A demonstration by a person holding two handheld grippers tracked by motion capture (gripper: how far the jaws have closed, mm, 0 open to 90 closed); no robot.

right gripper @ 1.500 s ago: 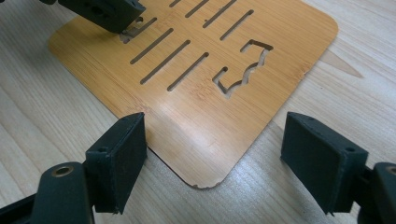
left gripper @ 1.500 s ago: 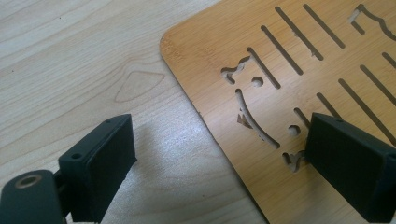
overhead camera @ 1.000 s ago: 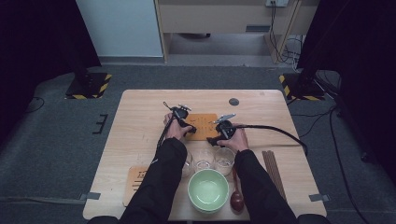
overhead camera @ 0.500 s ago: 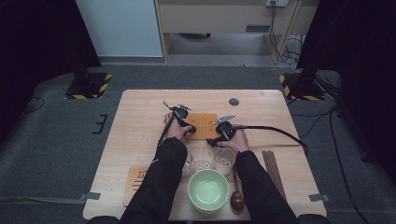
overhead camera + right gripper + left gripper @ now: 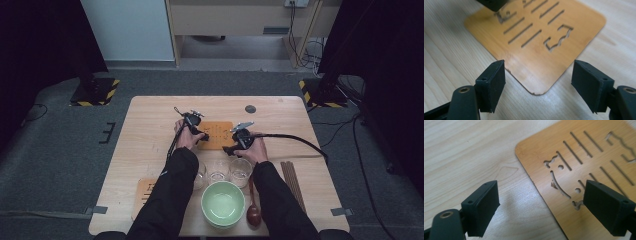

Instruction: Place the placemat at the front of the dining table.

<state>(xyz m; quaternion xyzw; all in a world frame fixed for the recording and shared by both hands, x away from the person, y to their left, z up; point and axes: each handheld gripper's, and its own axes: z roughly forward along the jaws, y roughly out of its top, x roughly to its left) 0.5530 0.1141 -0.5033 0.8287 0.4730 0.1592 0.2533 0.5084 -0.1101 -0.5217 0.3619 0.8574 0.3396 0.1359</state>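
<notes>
**Both claws open at the cut-out wooden mat, mid-table**

The orange wooden mat (image 5: 216, 134) lies flat near the middle of the table (image 5: 150, 125), thin, with rounded corners, cut-through slots in rows and a few shaped cut-outs. No readable writing or brand on it, only the cut patterns.

My left gripper (image 5: 200, 134) sits at the mat's left edge. In the left gripper view (image 5: 541, 202) my jaws stand apart, one over bare table, the other over the mat (image 5: 584, 170), the mat's edge running between them. They have just been closing a little, but the pads do not press on anything, so it counts as released.

My right gripper (image 5: 231, 148) is at the mat's near right corner. In the right gripper view (image 5: 537, 82) the jaws are spread wide, the rounded corner of the mat (image 5: 536, 45) lying between them; I cannot tell whether the tips touch it. Released too. A dark bit of my other gripper shows at the mat's far edge there.

Room: the table is open to the left, right and far side of the mat; a small dark disc (image 5: 250, 109) lies well beyond it toward the far edge. Nearer me it is crowded: three clear glasses (image 5: 218, 171) in a row just behind my hands, a green bowl (image 5: 223, 204), a brown spoon (image 5: 253, 210), dark chopsticks (image 5: 292, 182) on the right, and a second wooden mat (image 5: 145, 192) at the near left, partly under my sleeve.
</notes>
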